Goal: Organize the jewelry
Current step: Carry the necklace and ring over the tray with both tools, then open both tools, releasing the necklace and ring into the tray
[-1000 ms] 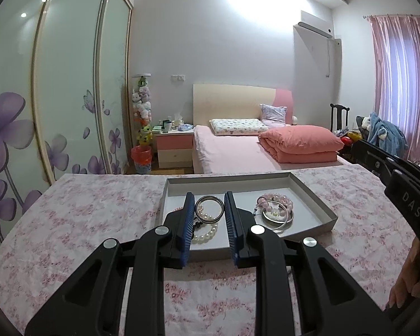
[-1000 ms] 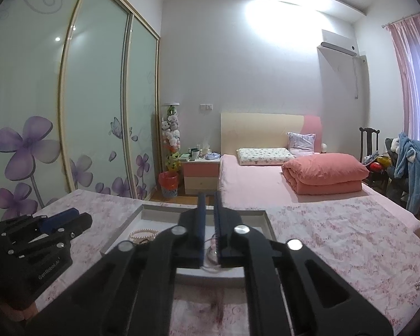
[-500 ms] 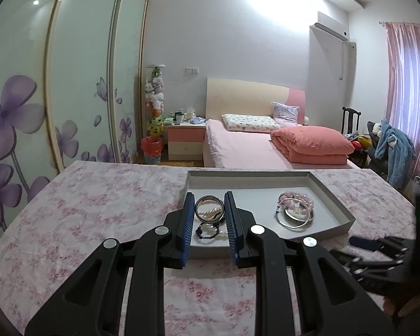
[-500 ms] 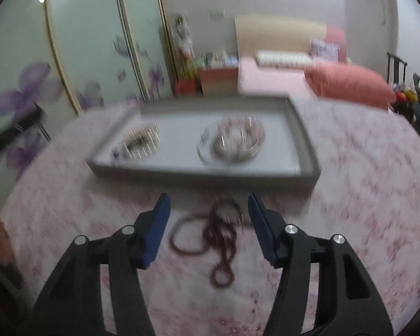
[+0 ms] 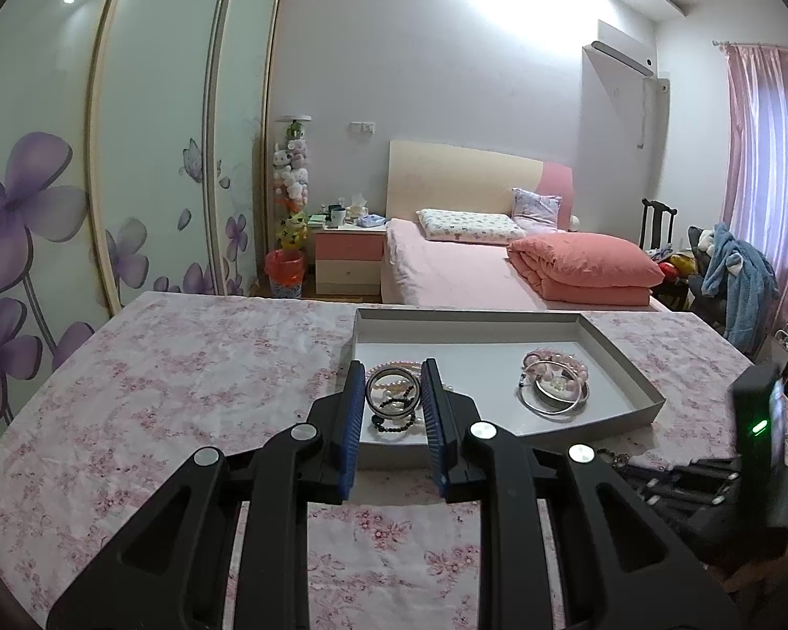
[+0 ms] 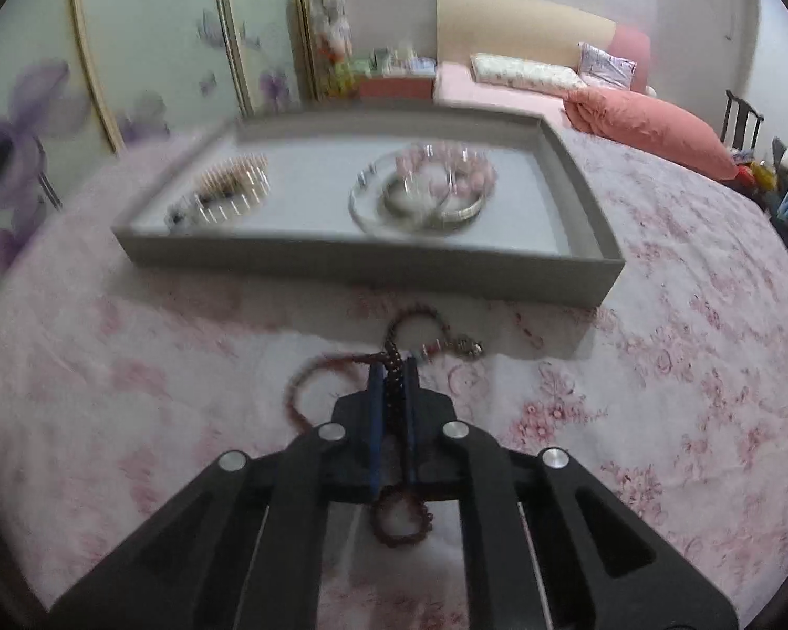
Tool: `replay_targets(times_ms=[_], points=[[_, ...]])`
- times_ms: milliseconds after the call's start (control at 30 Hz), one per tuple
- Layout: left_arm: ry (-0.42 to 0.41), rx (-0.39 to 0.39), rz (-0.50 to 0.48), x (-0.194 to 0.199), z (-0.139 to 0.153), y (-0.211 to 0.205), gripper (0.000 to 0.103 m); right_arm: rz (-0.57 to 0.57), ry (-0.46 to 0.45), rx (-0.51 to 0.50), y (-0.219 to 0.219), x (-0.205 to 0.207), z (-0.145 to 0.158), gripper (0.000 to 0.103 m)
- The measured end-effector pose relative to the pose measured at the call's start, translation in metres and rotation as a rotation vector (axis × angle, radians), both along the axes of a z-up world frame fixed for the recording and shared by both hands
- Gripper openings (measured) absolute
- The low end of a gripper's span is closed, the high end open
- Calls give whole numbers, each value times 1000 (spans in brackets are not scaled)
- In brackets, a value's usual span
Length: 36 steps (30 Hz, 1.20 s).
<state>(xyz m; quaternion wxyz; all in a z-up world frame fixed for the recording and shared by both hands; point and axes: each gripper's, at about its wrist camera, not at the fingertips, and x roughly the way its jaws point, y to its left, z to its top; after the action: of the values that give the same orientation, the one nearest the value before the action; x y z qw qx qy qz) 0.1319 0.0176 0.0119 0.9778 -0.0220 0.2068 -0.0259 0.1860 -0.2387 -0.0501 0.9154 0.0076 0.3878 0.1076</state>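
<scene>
My right claw (image 6: 392, 367) is clenched on the dark red bead necklace (image 6: 310, 383), which lies on the floral-cloth table (image 6: 656, 367) just in front of the grey tray (image 6: 341, 268). I should lift straight up until the trailing loops hang free, then carry them over the tray wall. The strand looks limp, small-beaded, with what seems a metal charm, though blur hampers that reading. My left claw (image 5: 393, 399) grips a metal ring (image 5: 391, 394) above the tray.

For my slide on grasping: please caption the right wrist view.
Right gripper shut on a dark red beaded necklace lying on the floral tablecloth, just before the grey jewelry tray.
</scene>
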Motion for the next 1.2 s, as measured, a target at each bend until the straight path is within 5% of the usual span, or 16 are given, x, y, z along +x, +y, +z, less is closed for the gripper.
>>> replay_targets(times_ms=[300, 633, 1200], points=[[-26, 7, -17, -3, 6, -11, 23, -53, -320, 130, -21, -35, 79, 7], [-84, 41, -41, -1, 17, -32, 23, -109, -618, 60, -16, -58, 130, 7], [-73, 79, -72, 46, 5, -57, 23, -111, -622, 77, -8, 3, 124, 7]])
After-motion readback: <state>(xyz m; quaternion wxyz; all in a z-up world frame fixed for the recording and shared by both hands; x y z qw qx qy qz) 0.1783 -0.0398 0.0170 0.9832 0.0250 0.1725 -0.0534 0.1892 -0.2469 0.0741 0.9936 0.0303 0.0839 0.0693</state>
